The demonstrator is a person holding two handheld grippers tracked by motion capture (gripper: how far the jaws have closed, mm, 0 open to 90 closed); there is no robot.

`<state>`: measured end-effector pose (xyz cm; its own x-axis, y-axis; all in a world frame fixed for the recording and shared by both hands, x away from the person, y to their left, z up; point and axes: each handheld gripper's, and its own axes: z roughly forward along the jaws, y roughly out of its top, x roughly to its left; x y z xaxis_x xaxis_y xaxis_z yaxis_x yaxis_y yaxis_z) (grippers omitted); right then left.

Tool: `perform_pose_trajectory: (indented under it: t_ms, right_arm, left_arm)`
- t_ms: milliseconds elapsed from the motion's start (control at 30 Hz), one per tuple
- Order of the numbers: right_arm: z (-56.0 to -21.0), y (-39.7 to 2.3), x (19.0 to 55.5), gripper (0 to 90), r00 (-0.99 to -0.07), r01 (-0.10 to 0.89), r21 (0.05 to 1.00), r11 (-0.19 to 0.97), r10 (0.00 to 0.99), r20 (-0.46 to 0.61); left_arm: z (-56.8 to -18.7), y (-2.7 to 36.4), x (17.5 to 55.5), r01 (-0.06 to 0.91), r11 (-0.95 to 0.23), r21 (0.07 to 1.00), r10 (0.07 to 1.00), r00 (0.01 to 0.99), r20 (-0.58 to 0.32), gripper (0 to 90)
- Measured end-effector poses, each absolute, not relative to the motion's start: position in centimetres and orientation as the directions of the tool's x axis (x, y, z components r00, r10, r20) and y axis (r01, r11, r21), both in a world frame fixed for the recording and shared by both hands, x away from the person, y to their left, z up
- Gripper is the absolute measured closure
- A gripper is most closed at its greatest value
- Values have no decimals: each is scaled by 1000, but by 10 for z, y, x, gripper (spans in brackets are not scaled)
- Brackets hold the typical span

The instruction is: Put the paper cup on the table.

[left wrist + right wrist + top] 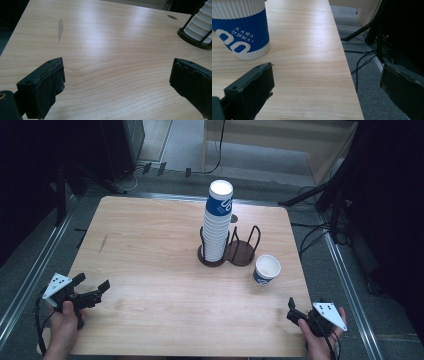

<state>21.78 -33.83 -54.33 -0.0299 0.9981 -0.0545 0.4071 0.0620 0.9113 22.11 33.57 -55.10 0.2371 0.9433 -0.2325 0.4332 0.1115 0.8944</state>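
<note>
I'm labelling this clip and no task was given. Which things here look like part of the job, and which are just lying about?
Likely part of the job (a guess):
- tall stack of cups in the holder
- two-slot cup holder, right slot empty
- single cup, upright beside the holder
- left gripper, open
- right gripper, open

Just lying about:
- cables on the floor
- scuff mark on the table

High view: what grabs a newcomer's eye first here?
The tall cup stack standing in a dark wire holder right of the table's centre. Then a single blue-and-white cup upright near the right edge, and both open grippers, left and right, at the near corners.
</note>
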Motion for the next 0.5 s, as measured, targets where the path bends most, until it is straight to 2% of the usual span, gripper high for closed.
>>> perform_pose_trajectory:
  t_ms: [500]
  right_arm:
    - [-546, -340, 220, 0, -36, 428, 903, 33, 999, -20]
  left_arm:
    - [-551, 335, 221, 436, 109, 893, 944, 237, -231, 10]
